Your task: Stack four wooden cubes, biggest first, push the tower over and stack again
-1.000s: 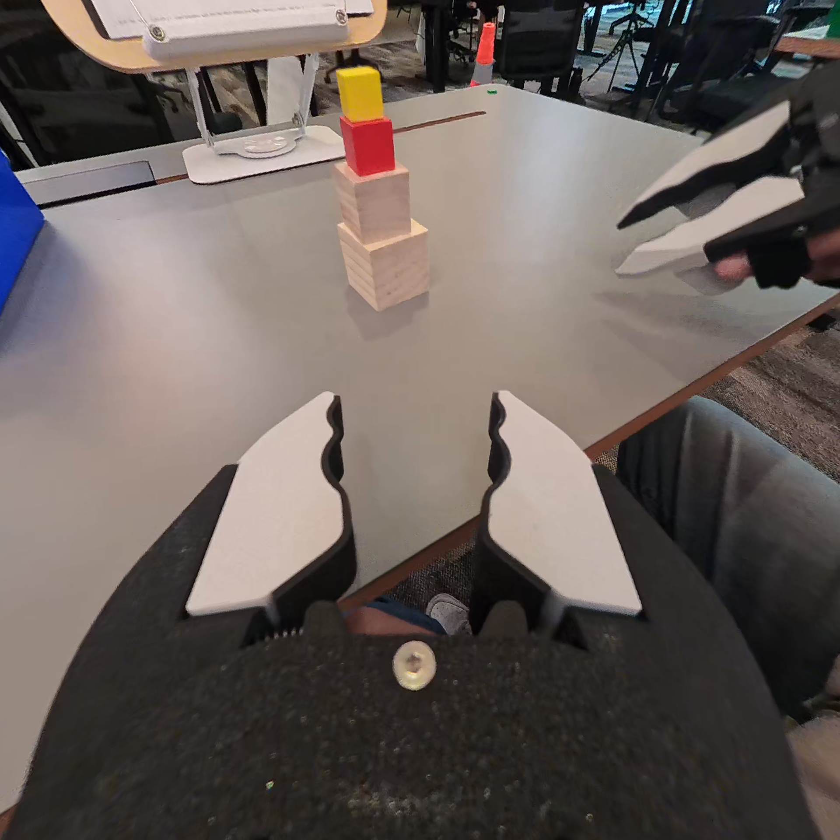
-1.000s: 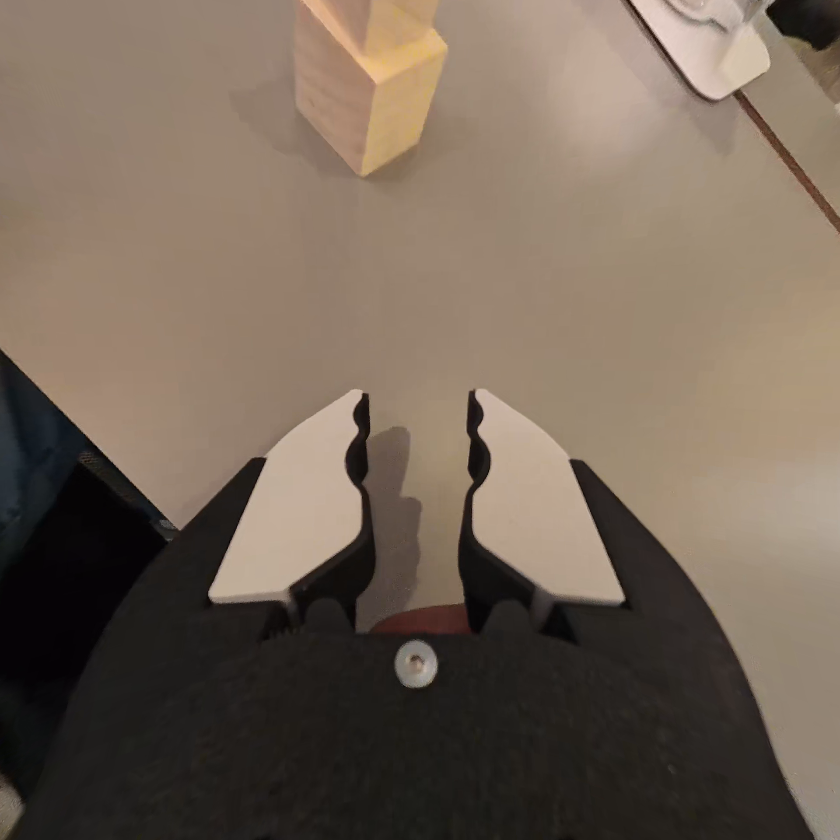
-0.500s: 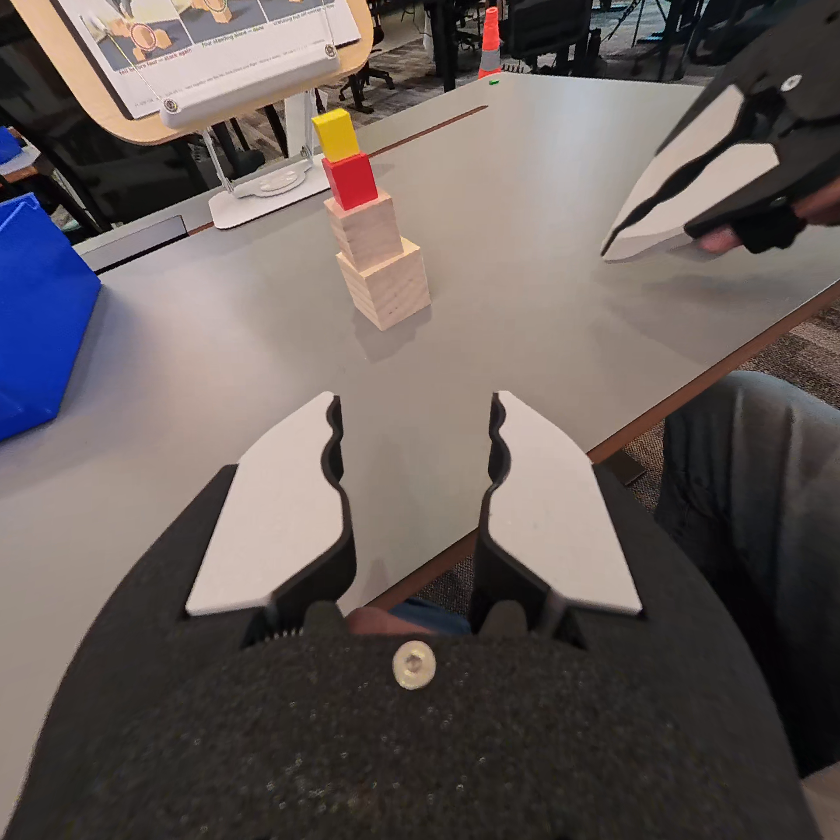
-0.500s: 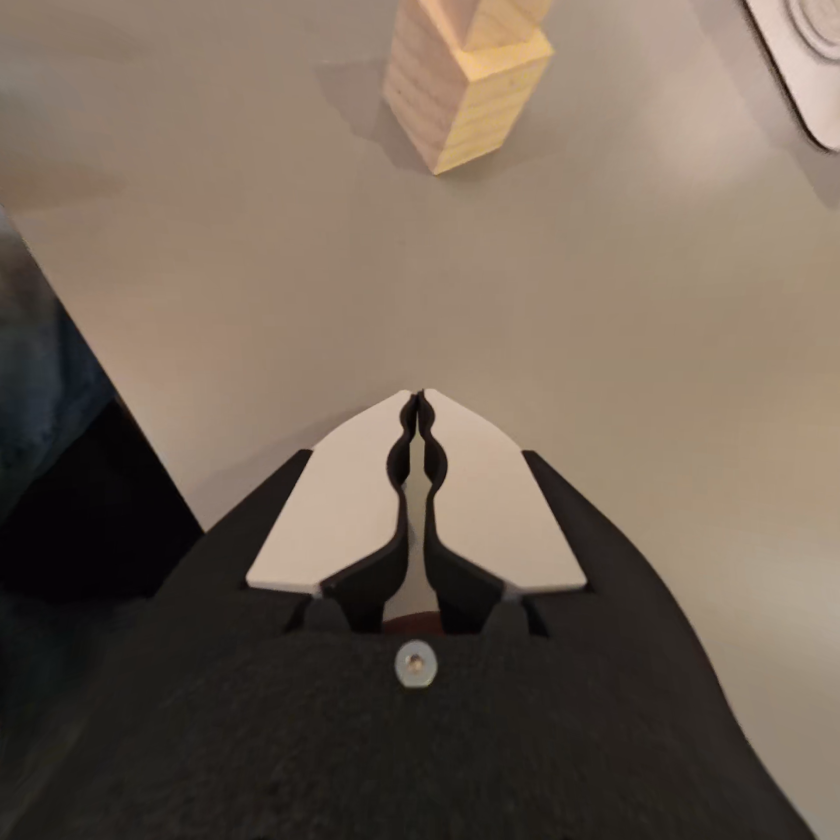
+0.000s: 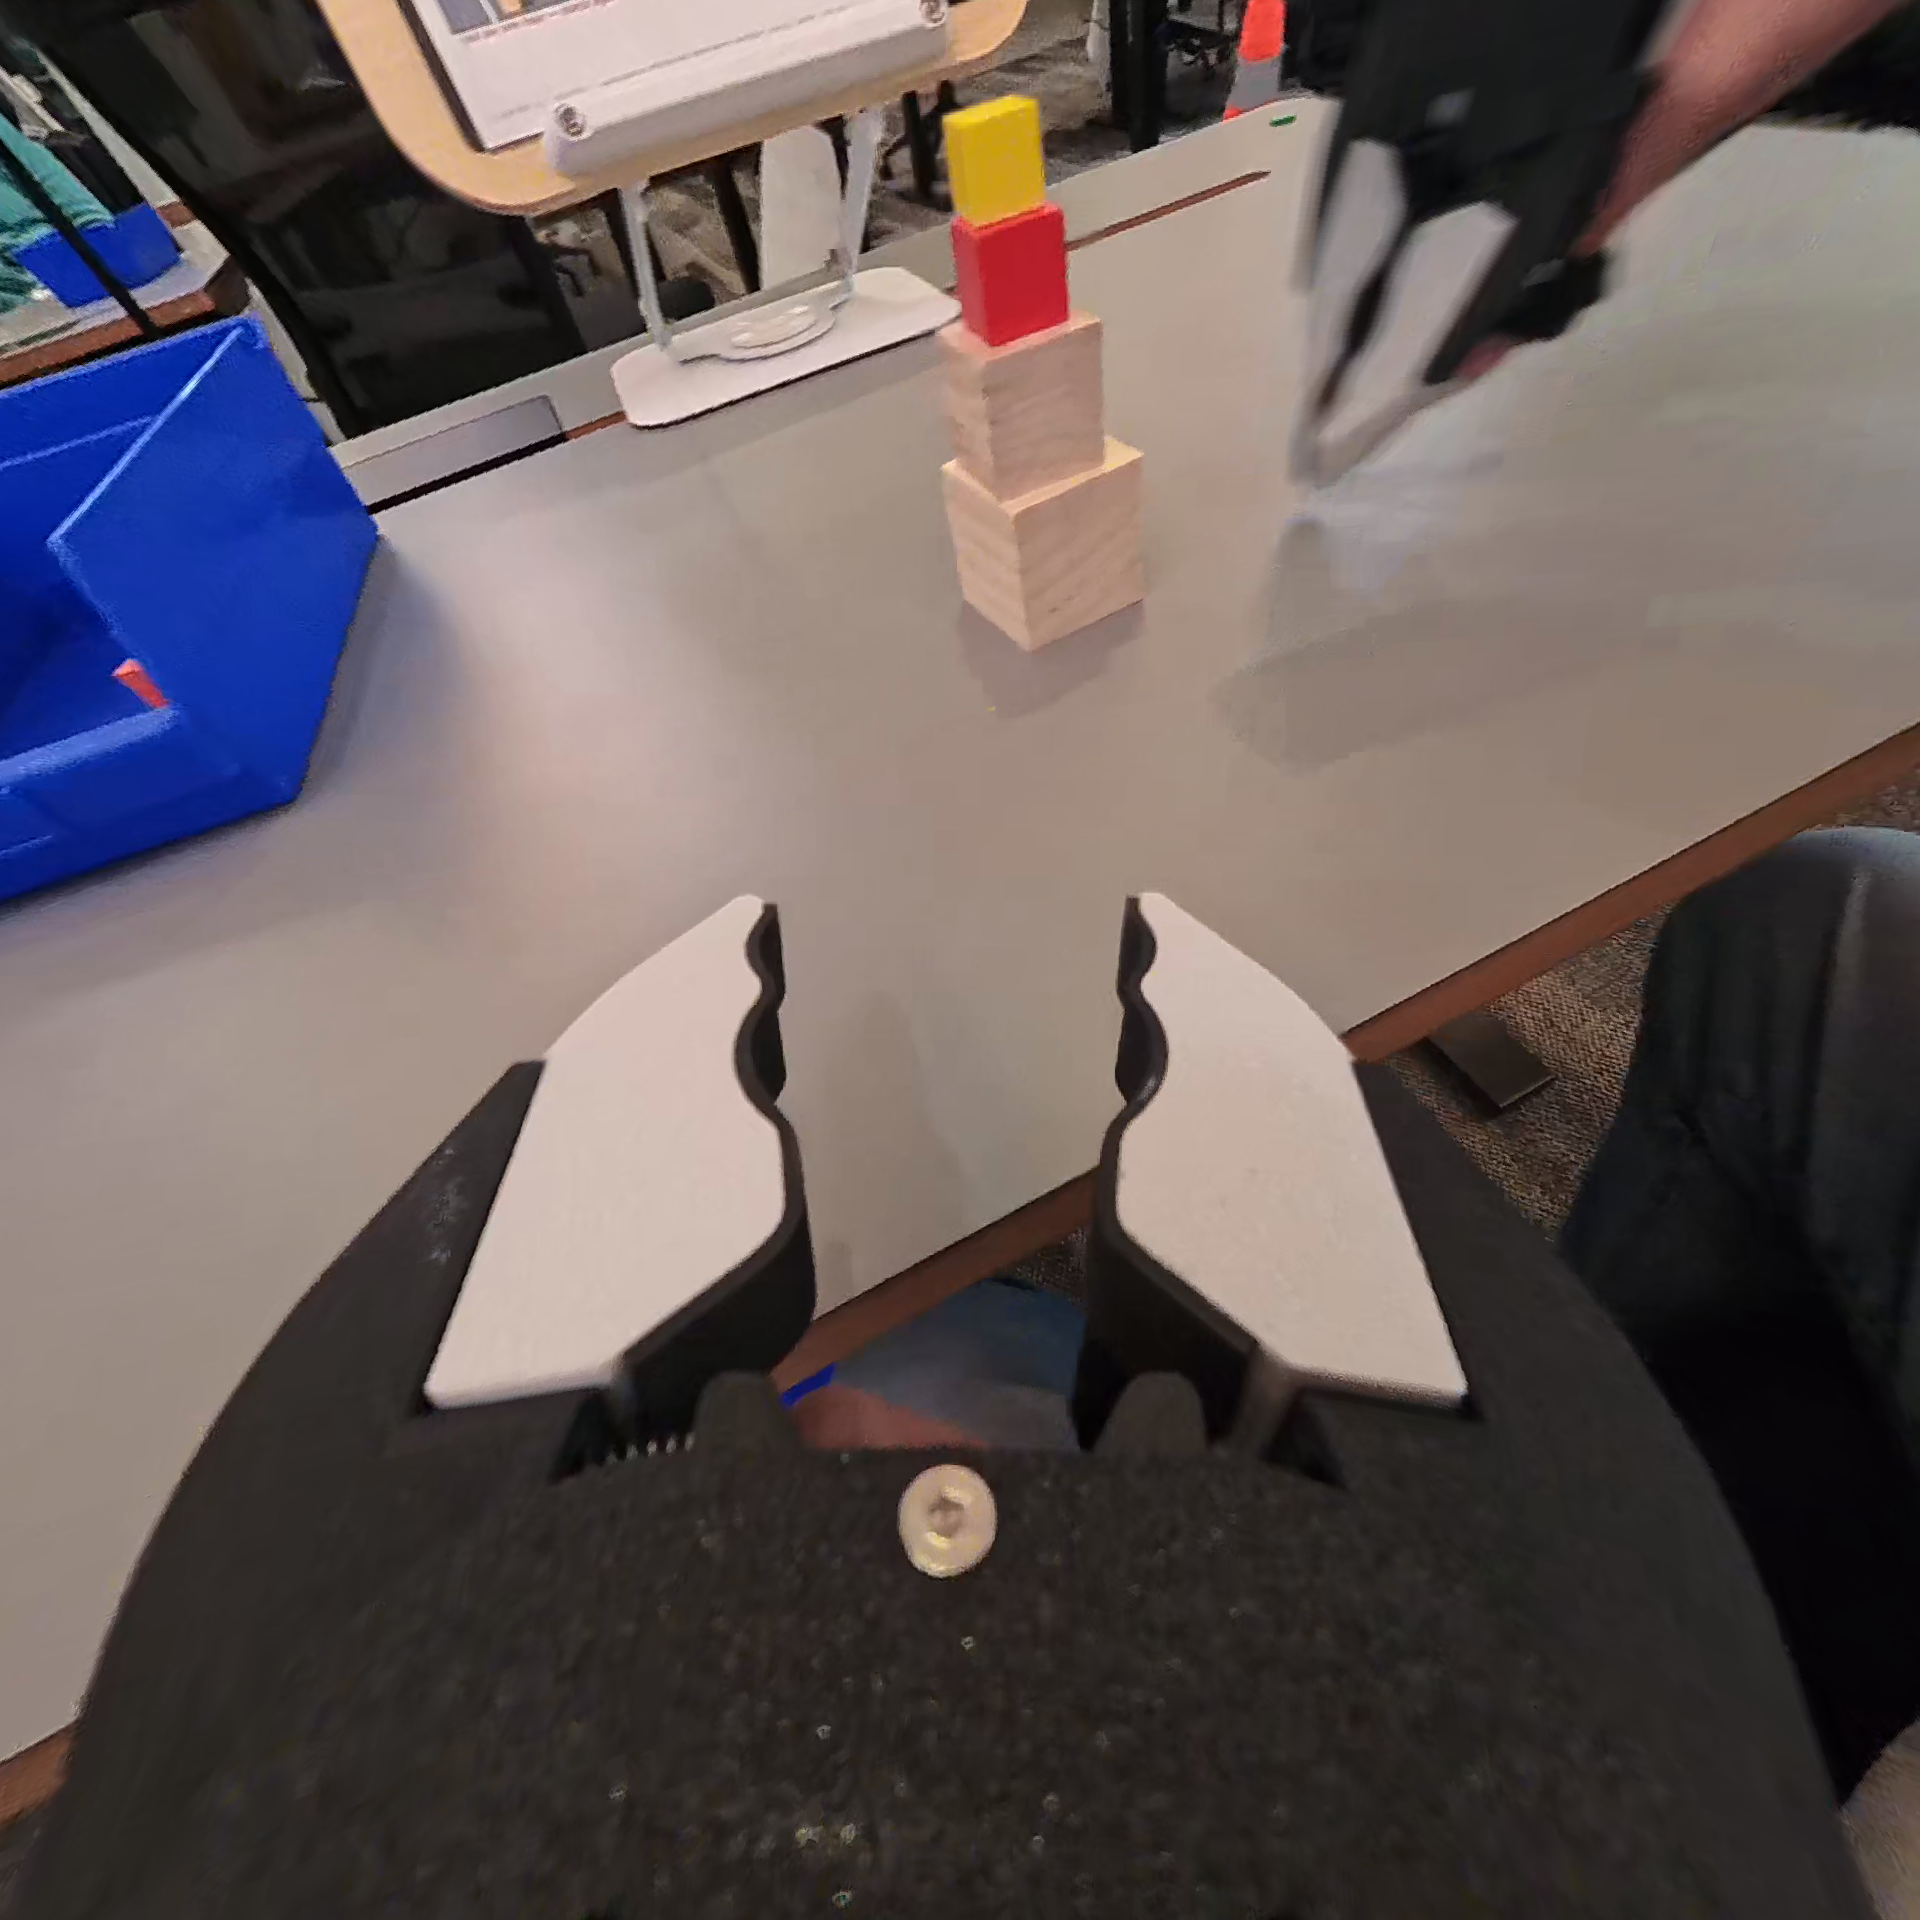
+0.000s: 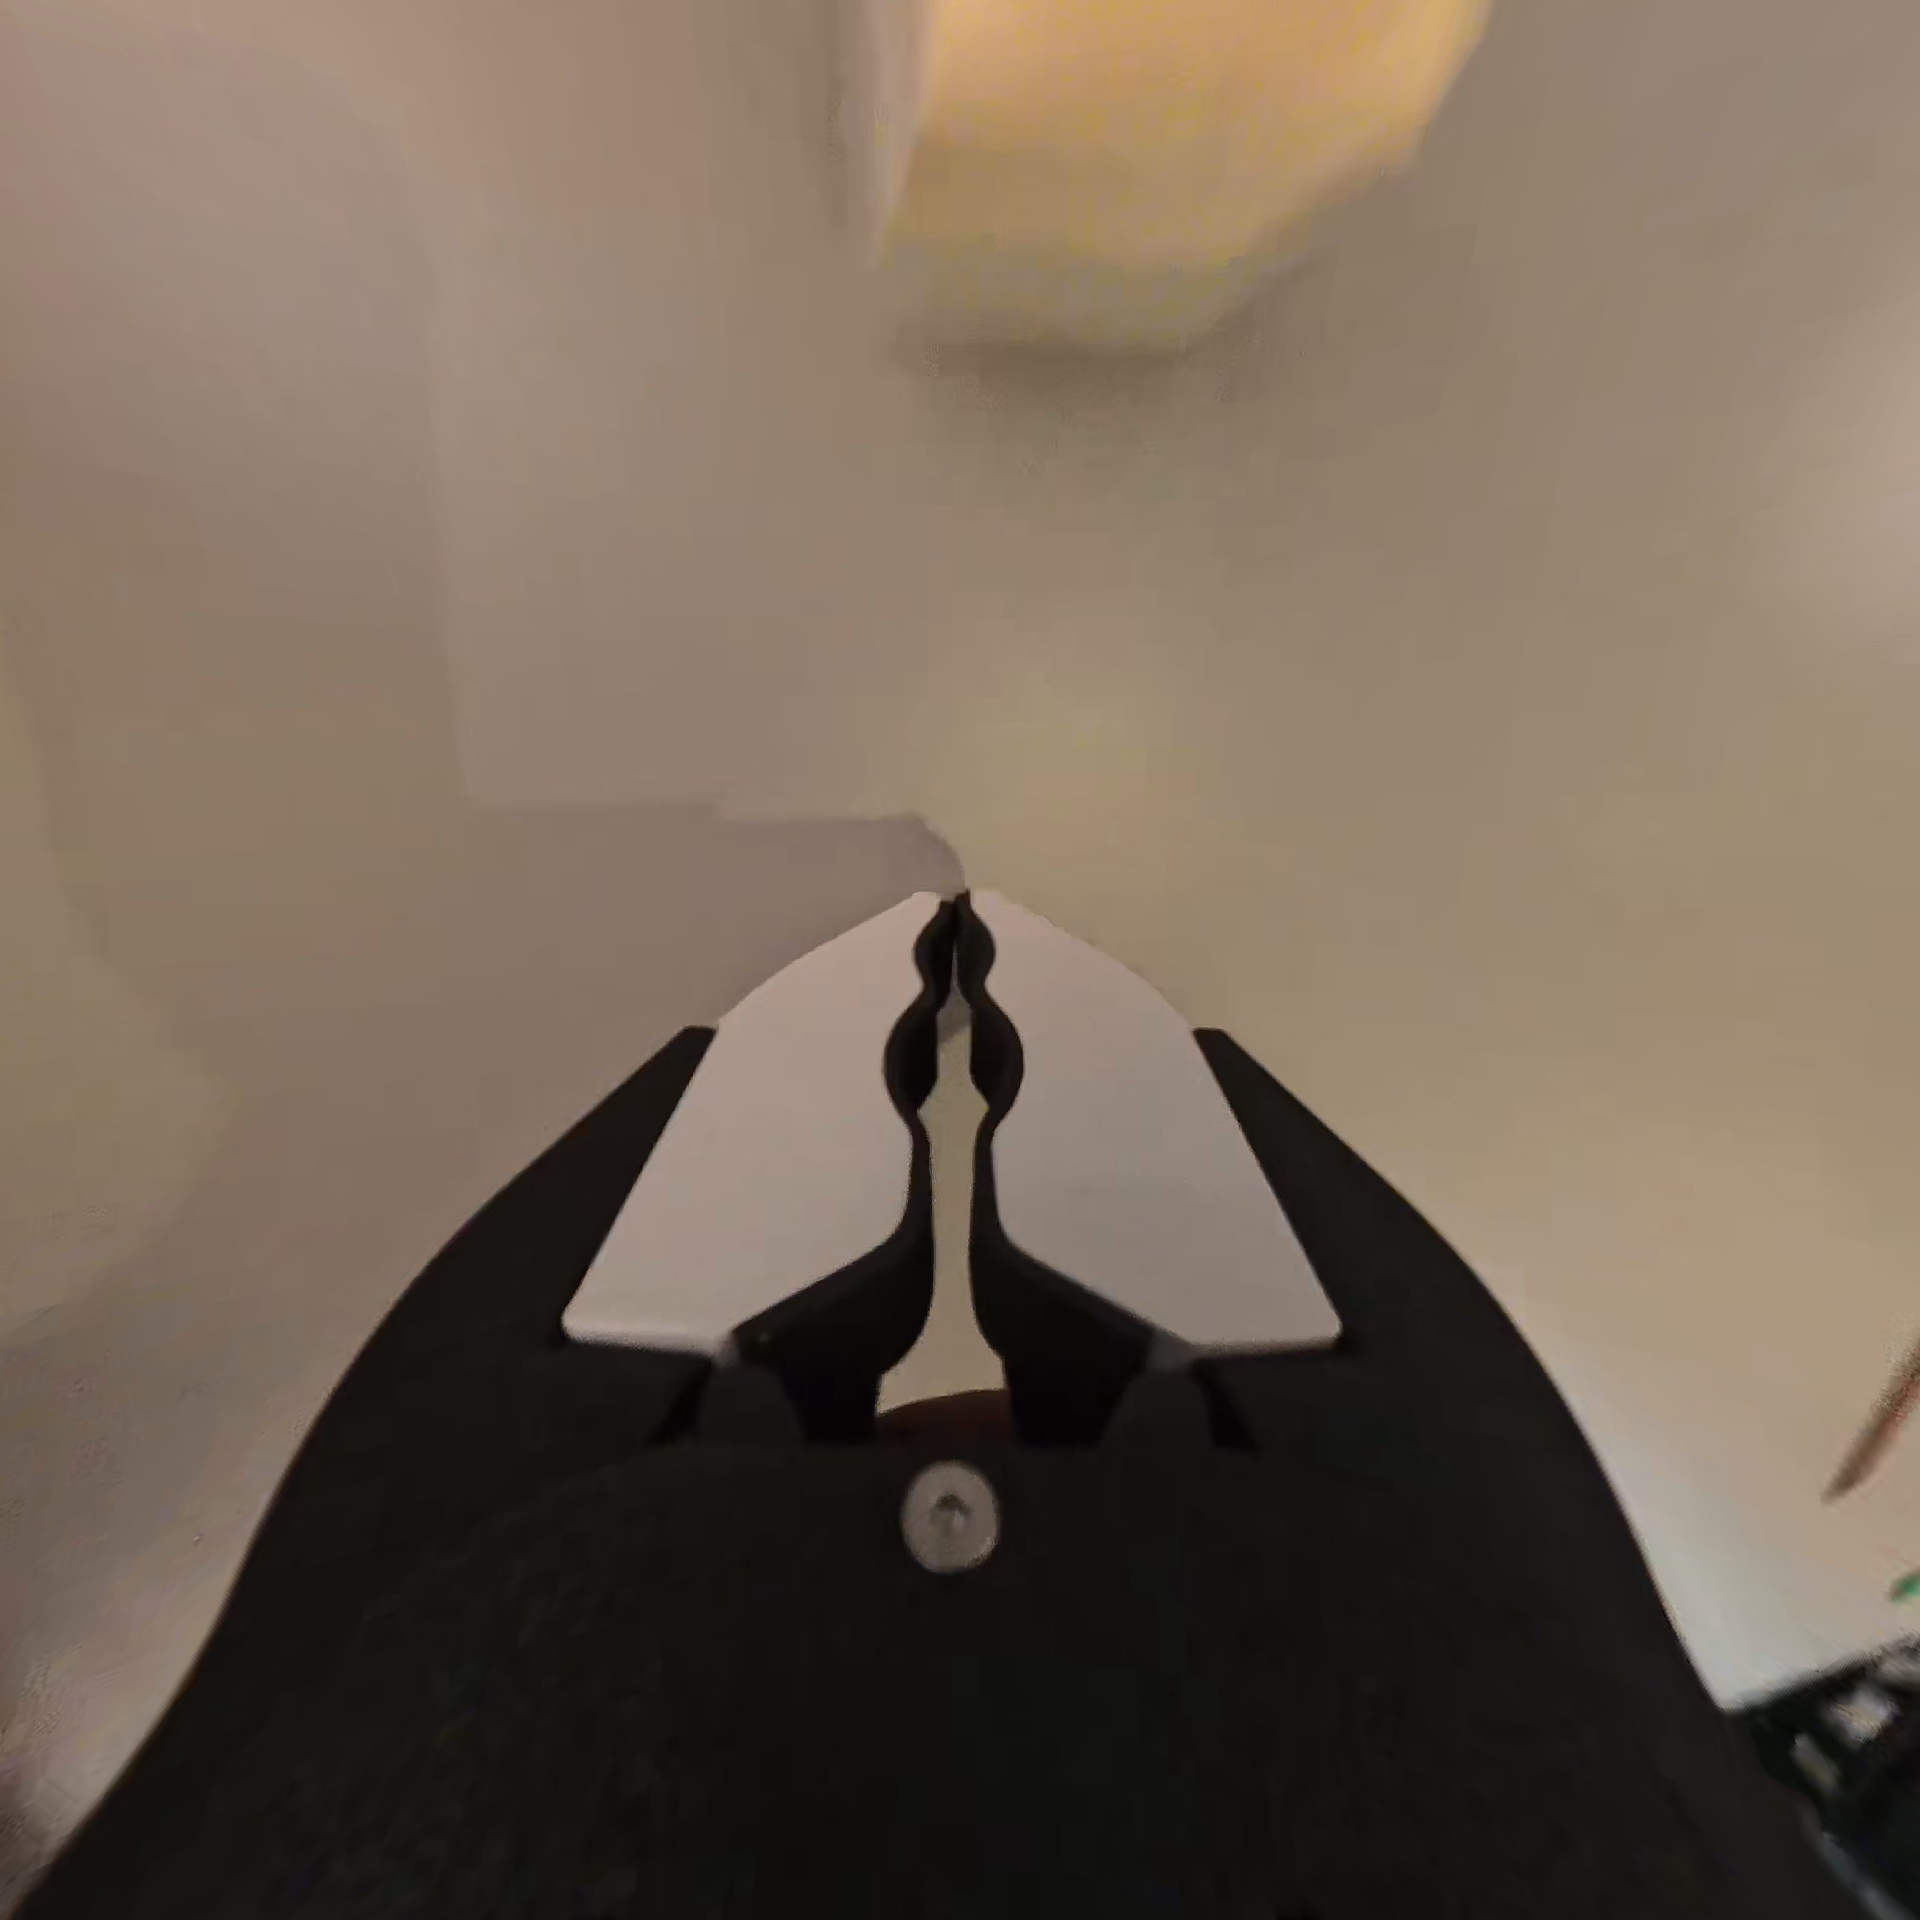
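Four-cube tower (image 5: 1029,395) stands intact; blue bin (image 5: 156,613) holds a red piece (image 5: 140,683); left tool (image 5: 948,914) wide, right tool (image 6: 956,896) closed, empty.

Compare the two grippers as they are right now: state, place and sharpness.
The left gripper is open, with a wide gap between its fingers; the right gripper is shut, tips together, holding nothing.
The left gripper sits back at the near table edge; the right gripper is beside the cube tower, tips angled down toward the table.
The left gripper looks sharp; the right gripper is motion-blurred in the left wrist view.
Both have black bodies with pale finger plates.
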Demonstrator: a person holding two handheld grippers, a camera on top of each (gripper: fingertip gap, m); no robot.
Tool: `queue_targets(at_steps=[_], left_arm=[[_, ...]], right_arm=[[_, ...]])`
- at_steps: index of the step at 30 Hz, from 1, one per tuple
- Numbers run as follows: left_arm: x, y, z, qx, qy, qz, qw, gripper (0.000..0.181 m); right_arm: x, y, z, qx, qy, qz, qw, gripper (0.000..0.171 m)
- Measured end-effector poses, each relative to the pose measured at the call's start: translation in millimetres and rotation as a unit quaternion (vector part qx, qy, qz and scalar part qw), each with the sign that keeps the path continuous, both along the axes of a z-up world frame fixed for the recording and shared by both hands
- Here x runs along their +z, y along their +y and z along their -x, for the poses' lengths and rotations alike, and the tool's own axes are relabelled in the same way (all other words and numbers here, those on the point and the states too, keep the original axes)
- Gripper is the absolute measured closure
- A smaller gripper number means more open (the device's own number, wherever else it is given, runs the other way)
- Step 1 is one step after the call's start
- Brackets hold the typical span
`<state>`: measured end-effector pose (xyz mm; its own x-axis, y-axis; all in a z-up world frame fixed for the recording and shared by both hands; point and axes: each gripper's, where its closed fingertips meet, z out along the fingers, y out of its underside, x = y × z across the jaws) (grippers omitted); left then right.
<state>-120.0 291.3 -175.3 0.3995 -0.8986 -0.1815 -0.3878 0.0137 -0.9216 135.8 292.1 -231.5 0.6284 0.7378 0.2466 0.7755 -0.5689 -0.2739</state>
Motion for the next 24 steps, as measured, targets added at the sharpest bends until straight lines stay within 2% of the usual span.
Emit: queue_targets(at_steps=[1,2,4,9,12,16,20,22,24], left_arm=[[-0.8,4.2,2.8,0.007,-0.001,0.000,1.000,0.120],[-2.1,8.8,5.5,0.014,-0.001,0.004,1.000,0.120],[-7.0,19.3,11.7,0.032,0.004,0.023,0.999,0.120],[-24.7,43.5,36.3,0.073,-0.009,0.061,0.995,0.120],[-30.1,46.5,41.8,0.075,-0.017,0.073,0.994,0.121],[-22.8,45.3,39.8,0.075,-0.019,0.040,0.996,0.121],[-17.8,37.4,35.8,0.075,-0.024,0.025,0.997,0.121],[-13.9,31.4,30.7,0.072,-0.034,0.026,0.996,0.121],[-11.3,28.2,27.3,0.081,-0.036,0.020,0.996,0.121]], right_arm=[[11.4,39.9,35.0,-0.001,0.073,-0.056,0.996,0.171],[18.1,63.9,60.5,-0.013,0.131,-0.065,0.989,0.171],[11.2,74.0,61.5,-0.034,0.099,-0.045,0.994,0.171],[24.0,16.7,37.6,-0.094,0.103,-0.081,0.987,0.171],[28.8,-21.2,48.9,-0.129,0.126,-0.115,0.977,0.171],[36.6,-50.8,79.2,-0.181,0.166,-0.185,0.952,0.171],[41.9,-64.9,115.6,-0.248,0.269,-0.213,0.906,0.150],[38.4,-69.6,122.5,-0.286,0.290,-0.210,0.889,0.133],[34.8,-74.4,126.7,-0.305,0.295,-0.213,0.880,0.126]])
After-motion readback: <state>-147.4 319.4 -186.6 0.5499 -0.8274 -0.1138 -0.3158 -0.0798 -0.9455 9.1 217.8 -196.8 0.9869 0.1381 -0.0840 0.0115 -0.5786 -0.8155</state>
